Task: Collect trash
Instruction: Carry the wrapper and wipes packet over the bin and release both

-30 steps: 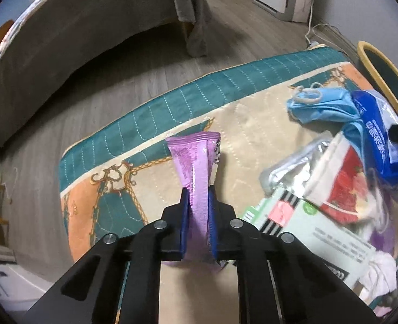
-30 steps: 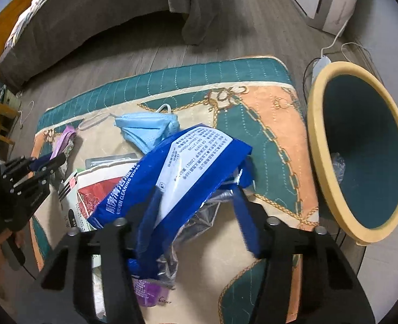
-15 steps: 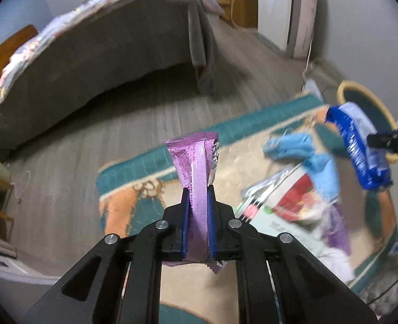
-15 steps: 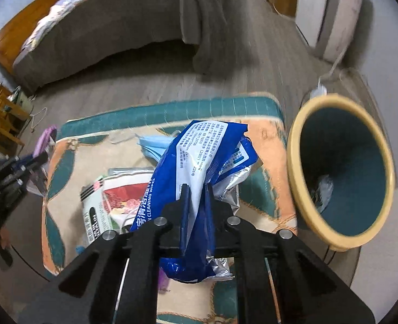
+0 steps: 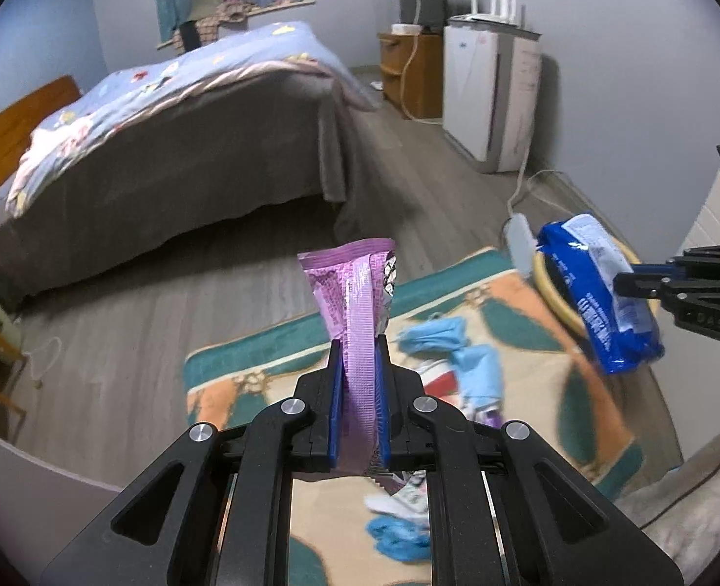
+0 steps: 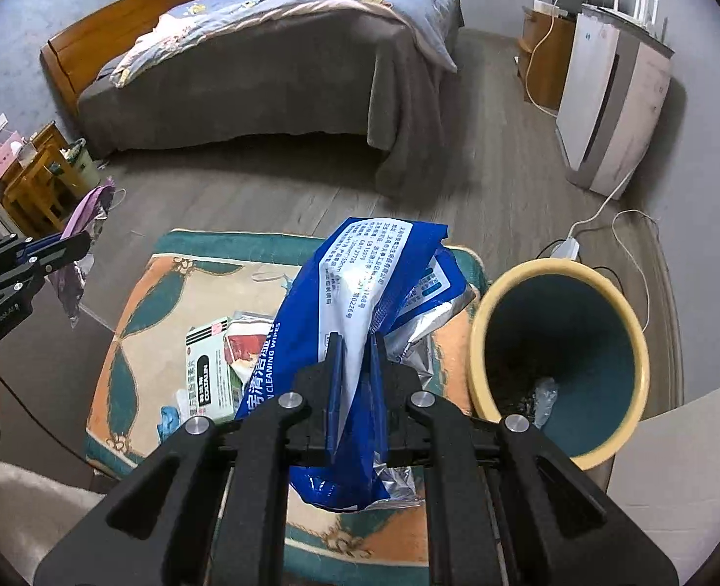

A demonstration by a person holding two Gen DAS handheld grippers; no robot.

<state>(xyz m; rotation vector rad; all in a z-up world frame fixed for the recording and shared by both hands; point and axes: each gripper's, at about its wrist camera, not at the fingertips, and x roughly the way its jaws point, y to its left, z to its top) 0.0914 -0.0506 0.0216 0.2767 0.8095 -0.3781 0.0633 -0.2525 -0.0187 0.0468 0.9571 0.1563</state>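
The right gripper (image 6: 355, 356) is clamped tight on a blue wipes pack (image 6: 360, 283), the crumpled foil end hanging below the jaws. The left gripper (image 5: 358, 366) is pinched just as tight on a purple wrapper (image 5: 355, 303), which stands up between its blue pads.

From here, the job looks like carrying both pieces to the bin (image 6: 487, 322), the tall one with the cream rim and dark green inside, standing just beside the rug's (image 6: 130, 322) right edge. The blue pack is near that rim and to its left, so I would swing it over the mouth before letting go, well past the lip, since a floppy pack could catch on the edge and slide out. The purple wrapper is well apart from the bin, out past the rug's left edge, and must cross the whole rug.

Still on the rug lie a green and white box (image 6: 208, 376), a red-printed packet (image 6: 243, 346) and blue scraps (image 5: 457, 346).
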